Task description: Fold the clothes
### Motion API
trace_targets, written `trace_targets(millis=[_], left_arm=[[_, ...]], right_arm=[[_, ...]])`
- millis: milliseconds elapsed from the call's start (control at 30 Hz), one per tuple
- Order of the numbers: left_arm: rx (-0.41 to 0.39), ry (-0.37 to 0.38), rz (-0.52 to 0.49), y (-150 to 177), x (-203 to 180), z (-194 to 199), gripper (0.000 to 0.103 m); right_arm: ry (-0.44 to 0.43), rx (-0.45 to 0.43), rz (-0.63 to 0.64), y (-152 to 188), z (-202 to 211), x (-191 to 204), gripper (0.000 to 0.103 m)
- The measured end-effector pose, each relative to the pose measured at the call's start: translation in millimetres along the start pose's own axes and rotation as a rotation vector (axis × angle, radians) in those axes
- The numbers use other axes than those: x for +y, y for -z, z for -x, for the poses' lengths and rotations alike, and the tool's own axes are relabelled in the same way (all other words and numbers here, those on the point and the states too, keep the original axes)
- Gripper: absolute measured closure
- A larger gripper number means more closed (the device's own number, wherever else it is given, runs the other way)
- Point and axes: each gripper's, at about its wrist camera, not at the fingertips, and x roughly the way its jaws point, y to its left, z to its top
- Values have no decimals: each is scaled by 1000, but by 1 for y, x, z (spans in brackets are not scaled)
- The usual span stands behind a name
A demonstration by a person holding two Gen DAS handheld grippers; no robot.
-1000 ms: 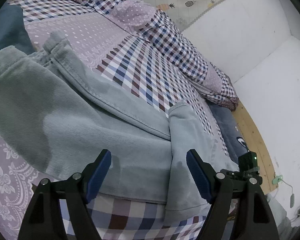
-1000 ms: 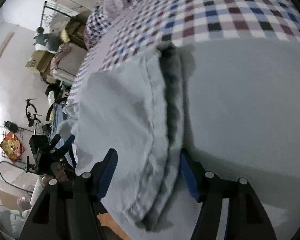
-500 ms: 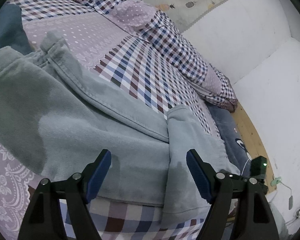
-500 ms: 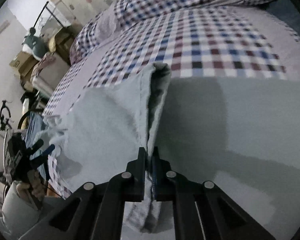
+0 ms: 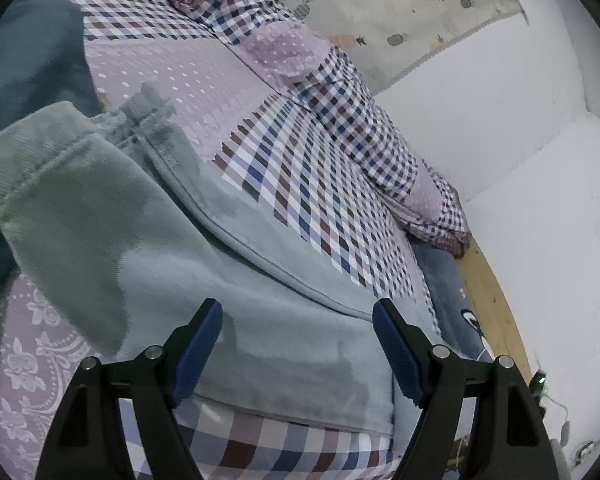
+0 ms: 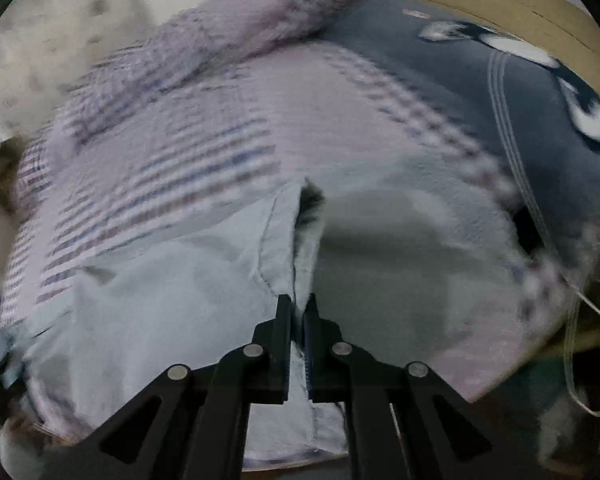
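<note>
Pale grey-green trousers point(image 5: 180, 264) lie spread over a checked and lilac bed cover point(image 5: 300, 184). My left gripper point(image 5: 298, 344) hovers just above the cloth with its blue pads point(image 5: 198, 344) wide apart and nothing between them. In the right wrist view my right gripper point(image 6: 298, 312) is shut on a folded edge of the same trousers point(image 6: 284, 240), which rises off the bed in a peaked fold. That view is blurred by motion. The far trouser end point(image 5: 148, 108) rests crumpled on the dotted lilac patch.
A checked pillow point(image 5: 352, 120) runs along the bed's far side by a white wall point(image 5: 500, 100). A dark blue blanket point(image 6: 440, 80) with a white and black print lies at the bed edge, beside a wooden frame point(image 5: 488, 292). A dark teal cloth point(image 5: 32, 64) sits far left.
My right gripper closed on the trouser edge, then swung up and round with it, so its view now faces the blue blanket. The raised fold at the right of the left view has gone.
</note>
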Motion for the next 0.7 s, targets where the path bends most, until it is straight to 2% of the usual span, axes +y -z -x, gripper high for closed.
trace_targets(millis=[100,167,200,267,333,400,467,533,600,700], left_arm=[[-28,-9,22,-3,5,5,22],[-47,-15,39,-6,8,8,22],[-57,-17,52,-7,10,9,22],[-85,-20,94,-12,17,16,22],[-107,-19,130,-19,24,21,22],[-123,-20,155,-26,30,25,22],[-125,-33,164,-40,33,24,22],[-111,-55,169,-52,35,22,22],[-84,-89,181,-67,38,15,22],[-33,-127,195,-85,40,-1,22]], right_arm=[[80,49,-77,-1,-23,-31,97],[132,89,-108,2,-35,-34,86],[167,86,-128,4,-35,-33,85],[215,53,-153,6,-27,-32,75],[236,-37,-159,5,-9,-24,68],[154,-149,-120,9,13,2,62],[37,-193,-9,11,24,42,59],[-55,-202,153,15,26,91,59],[-110,-193,332,23,24,144,59],[-218,-160,493,31,15,209,59]])
